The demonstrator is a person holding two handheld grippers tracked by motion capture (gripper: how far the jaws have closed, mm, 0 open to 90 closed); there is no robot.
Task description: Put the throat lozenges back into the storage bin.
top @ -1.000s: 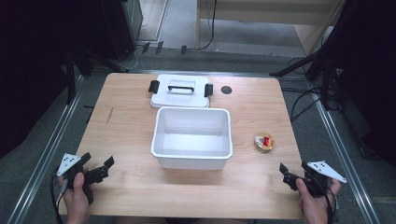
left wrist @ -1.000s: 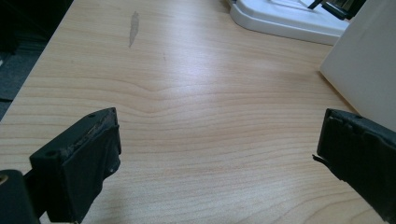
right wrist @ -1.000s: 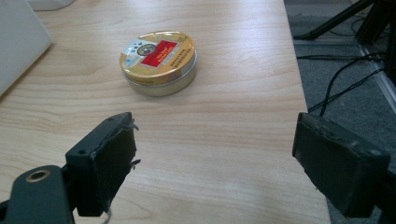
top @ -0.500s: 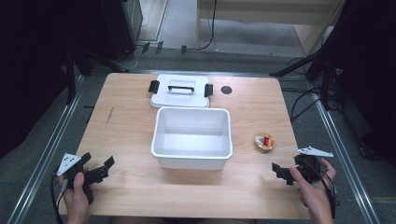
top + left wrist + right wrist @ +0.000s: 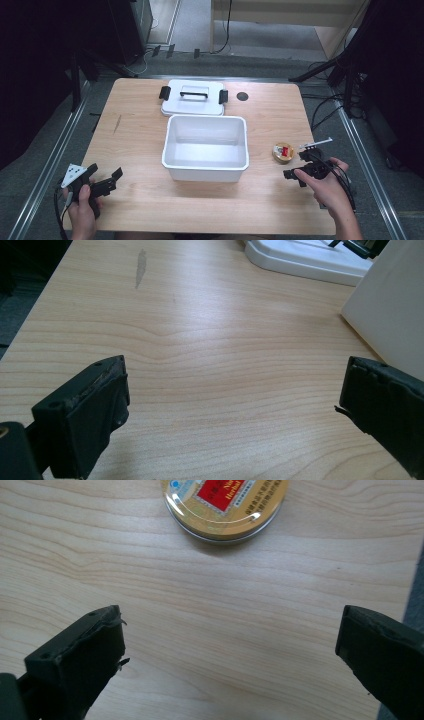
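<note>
The round tin [image 5: 225,507] is located straight ahead of the spread, empty right gripper [image 5: 230,655], nearer than the left gripper [image 5: 102,182].

Bare tabletop [image 5: 135,135] lies open along the left side and across the near edge. The white bin [image 5: 205,147] stands mid-table as the main obstacle, with the lid [image 5: 193,98] touching its far wall. Between the right hand-held gripper [image 5: 296,176], jaws wide, and the round tin [image 5: 223,506] there is only clear wood; the tin sits near the bin's right wall.
</note>
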